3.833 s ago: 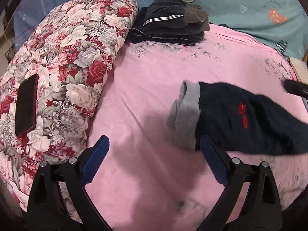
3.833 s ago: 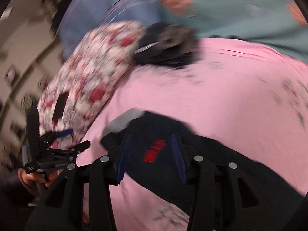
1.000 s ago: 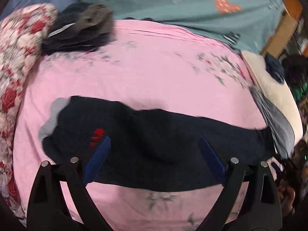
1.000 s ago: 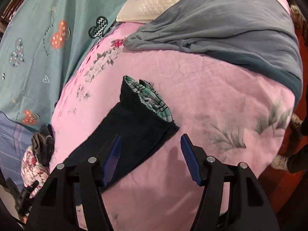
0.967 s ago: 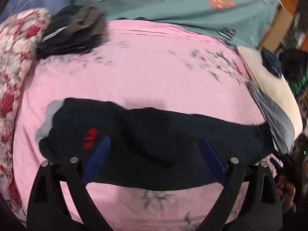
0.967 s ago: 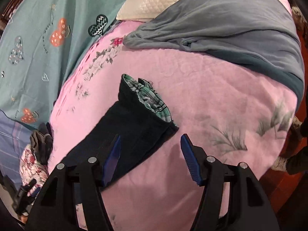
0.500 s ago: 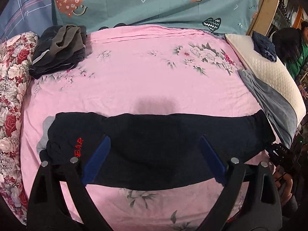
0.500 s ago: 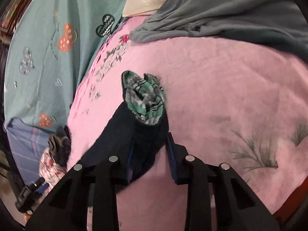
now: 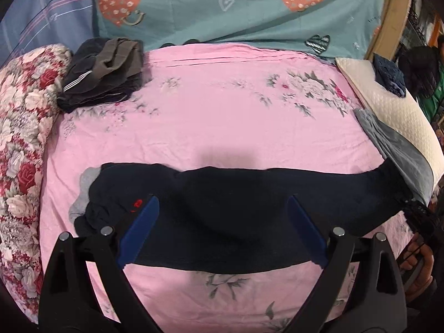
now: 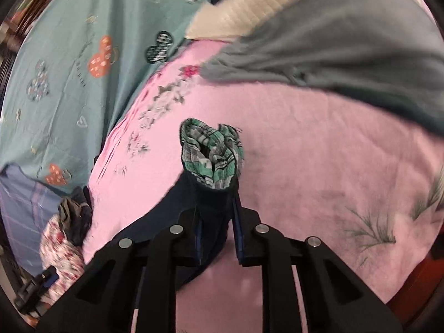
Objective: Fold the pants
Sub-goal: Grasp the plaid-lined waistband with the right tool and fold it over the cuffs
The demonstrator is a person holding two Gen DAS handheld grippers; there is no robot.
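Dark navy pants (image 9: 236,202) lie stretched lengthwise across the pink bed; grey waistband at the left, small red logo beside it; green plaid-lined cuff (image 10: 212,158) lifted at the right.

I log: bed with pink floral sheet (image 9: 211,116); teal heart-print cloth (image 9: 222,8) far; floral quilt (image 9: 19,138) left; cream quilted pillow (image 9: 388,111) right.

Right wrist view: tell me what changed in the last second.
The right gripper, open around the cuffs a second ago, closed on the dark pants just behind the green plaid lining and bunched it upward. The left gripper stayed open above the outstretched pants; the pink sheet is unchanged.
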